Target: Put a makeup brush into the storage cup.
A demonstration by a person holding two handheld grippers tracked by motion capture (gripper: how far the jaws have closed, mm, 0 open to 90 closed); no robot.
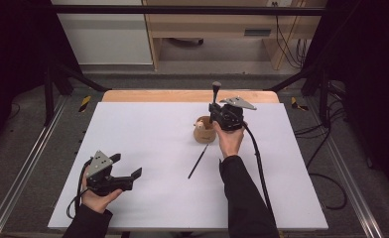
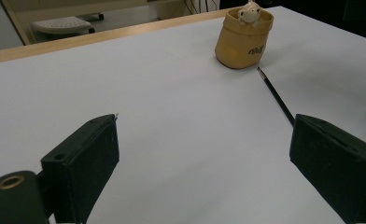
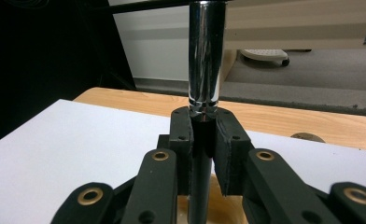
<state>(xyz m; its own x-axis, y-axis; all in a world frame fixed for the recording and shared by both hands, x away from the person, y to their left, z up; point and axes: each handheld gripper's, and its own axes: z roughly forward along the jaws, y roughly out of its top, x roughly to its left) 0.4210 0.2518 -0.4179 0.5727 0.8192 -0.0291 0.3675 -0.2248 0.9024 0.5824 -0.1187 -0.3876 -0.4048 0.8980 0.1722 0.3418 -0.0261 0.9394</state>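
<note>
Right gripper (image 1: pixel 216 106) clamps a makeup brush (image 3: pixel 206 60) upright above the tan holder (image 1: pixel 204 133), aligned for dropping in; a thin pencil (image 1: pixel 198 161) lies just beside the holder; left gripper (image 1: pixel 128 166) rests open, waiting

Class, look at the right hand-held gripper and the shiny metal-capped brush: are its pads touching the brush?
Touching. The right gripper view shows the right hand-held gripper with both pads closed against the upright brush shaft, no gap either side.
</note>
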